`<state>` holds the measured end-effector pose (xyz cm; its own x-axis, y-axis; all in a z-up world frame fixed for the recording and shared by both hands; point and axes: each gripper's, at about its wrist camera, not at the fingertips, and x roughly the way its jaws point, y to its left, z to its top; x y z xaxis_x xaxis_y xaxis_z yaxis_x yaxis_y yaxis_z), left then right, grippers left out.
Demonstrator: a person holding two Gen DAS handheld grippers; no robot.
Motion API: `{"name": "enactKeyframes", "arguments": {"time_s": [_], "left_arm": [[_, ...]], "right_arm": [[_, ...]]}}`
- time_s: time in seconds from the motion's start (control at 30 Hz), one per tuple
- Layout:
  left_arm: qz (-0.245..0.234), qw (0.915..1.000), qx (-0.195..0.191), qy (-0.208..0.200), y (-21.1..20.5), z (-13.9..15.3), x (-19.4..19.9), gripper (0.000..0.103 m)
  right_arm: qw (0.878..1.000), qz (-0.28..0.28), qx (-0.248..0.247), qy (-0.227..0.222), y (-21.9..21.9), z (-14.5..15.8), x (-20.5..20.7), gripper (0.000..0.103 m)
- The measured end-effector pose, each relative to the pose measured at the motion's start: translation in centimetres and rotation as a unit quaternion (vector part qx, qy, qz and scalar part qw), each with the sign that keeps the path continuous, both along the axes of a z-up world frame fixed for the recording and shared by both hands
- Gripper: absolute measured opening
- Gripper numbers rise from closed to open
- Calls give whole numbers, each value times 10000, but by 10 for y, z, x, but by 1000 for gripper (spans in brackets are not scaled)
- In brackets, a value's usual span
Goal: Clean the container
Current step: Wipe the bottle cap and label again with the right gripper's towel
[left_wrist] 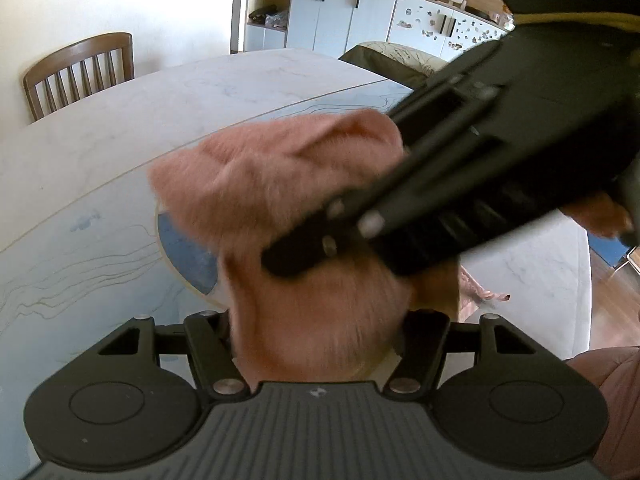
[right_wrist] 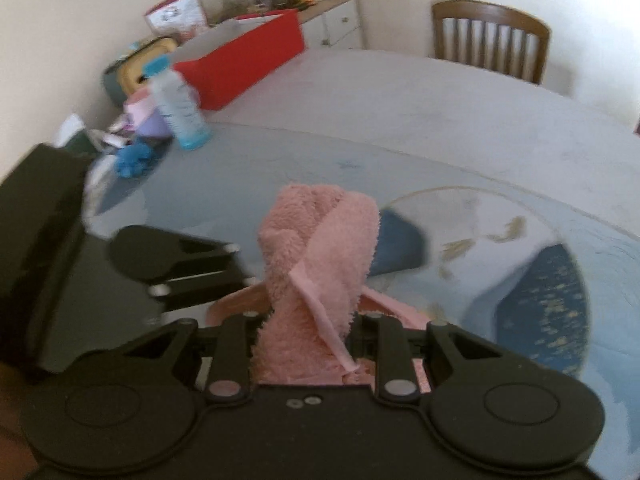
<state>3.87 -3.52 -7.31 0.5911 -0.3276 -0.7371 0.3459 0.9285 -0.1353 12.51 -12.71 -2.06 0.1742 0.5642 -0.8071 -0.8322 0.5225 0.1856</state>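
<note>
A pink terry cloth stands bunched between the jaws of my right gripper, which is shut on it. In the left wrist view the right gripper reaches in from the upper right and presses the cloth down in front of my left gripper. The cloth hides the left fingertips. A tan container shows only as a rim and a sliver under the cloth, at the tip of the left gripper, which appears shut on it.
Below lies a round white marble table with a map-patterned turntable. A plastic bottle, a red box and small clutter crowd its far left side. Wooden chairs stand at the wall. A pink sleeve is at the lower right.
</note>
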Motion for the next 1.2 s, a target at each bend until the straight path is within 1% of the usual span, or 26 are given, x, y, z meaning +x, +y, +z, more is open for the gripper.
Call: {"name": "enactKeyframes", "arguments": {"time_s": [0.2,0.37,0.43,0.5,0.57,0.7,0.77,0.8,0.87,0.93,1.0,1.1,1.2], "left_arm": [[4,10000,-7,1,0,0,0,65],[7,10000,-8,1,0,1,0,65],[-3,10000,-5,3,1,1,0,65],[-24,10000,24,-8,0,2,-1,65],[-18,10000,31,-12,0,3,-1,65],[-9,10000,27,9,1,4,-1,66],[7,10000,26,18,1,4,0,66],[20,10000,20,20,0,4,-1,65],[51,10000,-8,34,-1,3,-2,66],[97,9999,-3,35,-1,3,-3,65],[172,9998,2,37,1,3,-3,65],[348,9993,-59,74,8,2,1,65],[517,9986,-99,92,16,2,6,65]], "right_arm": [[9993,-333,-100,-115,-11,-3,17,24],[9970,-725,-207,-173,-24,-8,34,25],[9957,-902,-199,-102,-30,-13,40,25],[9934,-1139,-123,101,-38,-18,47,25],[9908,-1310,-241,227,-43,-27,52,25],[9881,-1423,-412,411,-54,-44,49,24],[9889,-1362,-471,373,-55,-44,47,24],[9896,-1306,-526,284,-55,-42,45,24],[9890,-1375,-541,76,-58,-31,45,24],[9878,-1515,-372,12,-65,-20,48,24],[9880,-1541,-114,-50,-70,-5,47,24],[9902,-1372,213,-164,-66,12,37,24],[9939,-1010,420,-148,-52,20,23,24]]}}
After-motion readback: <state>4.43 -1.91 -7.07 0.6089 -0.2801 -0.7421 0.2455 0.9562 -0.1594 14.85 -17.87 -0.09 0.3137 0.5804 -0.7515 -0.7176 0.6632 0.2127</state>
